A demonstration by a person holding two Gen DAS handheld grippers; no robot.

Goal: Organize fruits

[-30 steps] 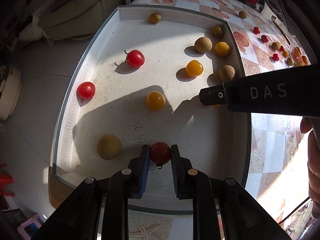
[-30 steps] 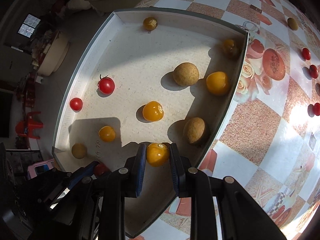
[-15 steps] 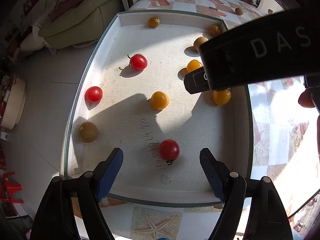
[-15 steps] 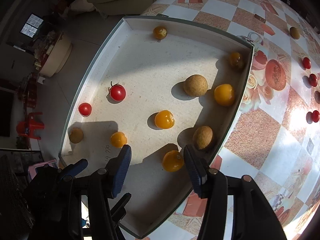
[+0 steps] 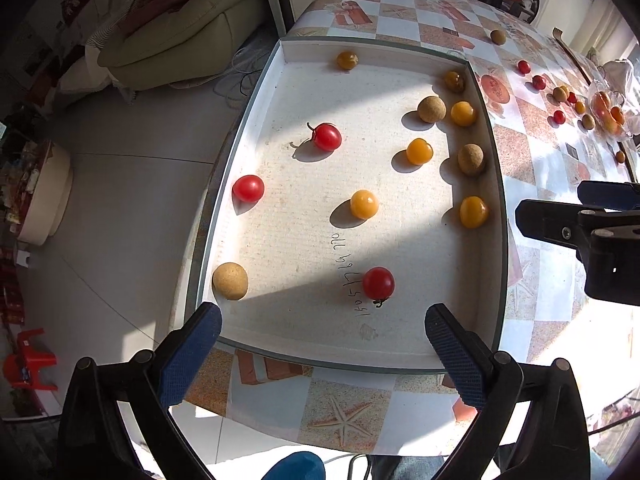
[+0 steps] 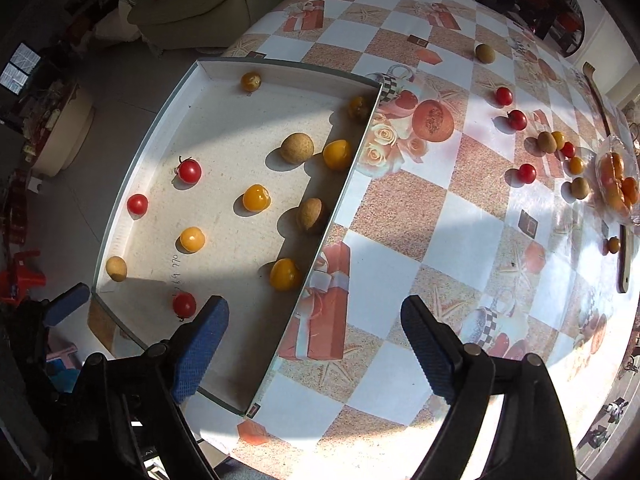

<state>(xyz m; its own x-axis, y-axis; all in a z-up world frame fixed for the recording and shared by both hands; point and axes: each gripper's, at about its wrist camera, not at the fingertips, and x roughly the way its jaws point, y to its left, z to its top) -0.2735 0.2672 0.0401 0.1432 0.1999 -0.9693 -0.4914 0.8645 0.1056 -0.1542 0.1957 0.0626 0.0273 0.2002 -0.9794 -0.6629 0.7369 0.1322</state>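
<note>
A shallow white tray [image 5: 280,64] [image 6: 224,68] on the table's left holds several red tomatoes, yellow tomatoes and tan round fruits. A red tomato [image 5: 378,283] [image 6: 184,305] lies near the tray's front. A yellow tomato [image 5: 473,211] [image 6: 285,274] lies by the tray's right wall. My left gripper [image 5: 322,340] is open and empty, above the tray's front edge. My right gripper [image 6: 314,332] is open and empty, above the tray's right wall and the table. The right gripper also shows at the right of the left wrist view [image 5: 580,224].
Loose red tomatoes [image 6: 517,119], tan fruits [image 6: 485,53] and small yellow ones lie on the patterned tablecloth at the far right. A clear bag of orange fruit [image 6: 618,184] sits by a wooden stick [image 6: 624,256]. A sofa [image 5: 168,36] stands beyond the table's left edge.
Both grippers opened and let go: the left released the red tomato, the right the yellow tomato. Both then pulled back and up from the tray; the right swung toward the table.
</note>
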